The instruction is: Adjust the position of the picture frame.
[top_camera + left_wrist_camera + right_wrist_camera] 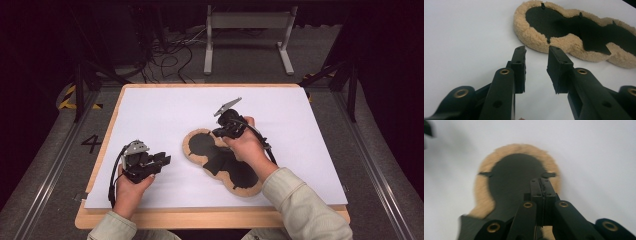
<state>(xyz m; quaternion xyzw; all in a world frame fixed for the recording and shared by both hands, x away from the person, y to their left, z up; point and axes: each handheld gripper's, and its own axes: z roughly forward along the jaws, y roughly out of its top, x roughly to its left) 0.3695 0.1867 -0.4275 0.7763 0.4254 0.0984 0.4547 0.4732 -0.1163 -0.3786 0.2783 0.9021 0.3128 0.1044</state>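
Here is the white table (165,107), and the one thing on it is a fleece-edged pad (200,145): black face up, tan woolly rim all round, lobed like a chain of rounded bulges. It lies just right of the table's centre and towards the near edge. Its long axis runs on the diagonal, from about 10 o'clock down to 4 o'clock in the high view, with one rounded end pointing up-left towards the far left of the table and the other end down by the person's right sleeve (300,205).

The right gripper (222,131) is over the pad's middle, reaching in from 4 o'clock and aimed towards 10 o'clock, straight along that axis. In the right gripper view its jaws are pressed flat together, nothing visible between them, tips above the black face with the round fleece end at 12 o'clock beyond; whether they touch the pad, I cannot tell.

The left gripper (162,160) sits low at the table's left front, well apart from the pad, pointing towards 3 o'clock. In the left gripper view (536,53) its jaws stand spread, bare white surface between them, and the pad's woolly rim (534,40) lies just past the tips, stretching off towards 2 o'clock.
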